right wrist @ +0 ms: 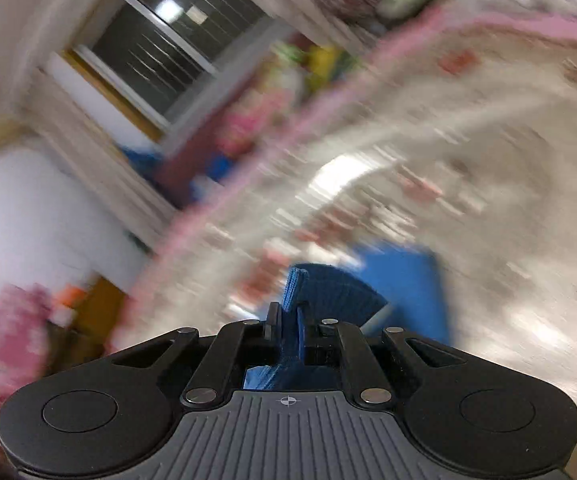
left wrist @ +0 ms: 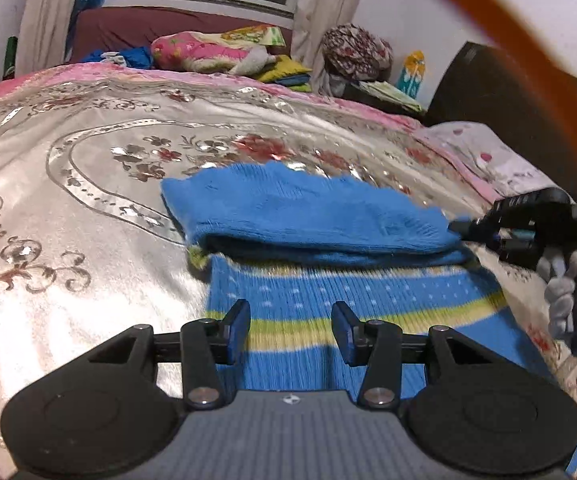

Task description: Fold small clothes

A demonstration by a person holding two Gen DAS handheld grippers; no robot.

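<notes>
Left wrist view: your left tool (left wrist: 290,330) gapes empty over blue knitted garment with yellow-green stripe (left wrist: 328,248) on floral satin bedspread (left wrist: 68,200); folded edge runs crosswise just ahead; right tool (left wrist: 458,227) at its right end.

Right wrist view: your right tool (right wrist: 287,326) clamped on blue knit corner; rest blurred ahead-right.

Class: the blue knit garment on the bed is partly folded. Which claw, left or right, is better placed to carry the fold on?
Right. The right claw is shut on the blue knit garment; the left claw is open above the striped part, gripping nothing.
</notes>
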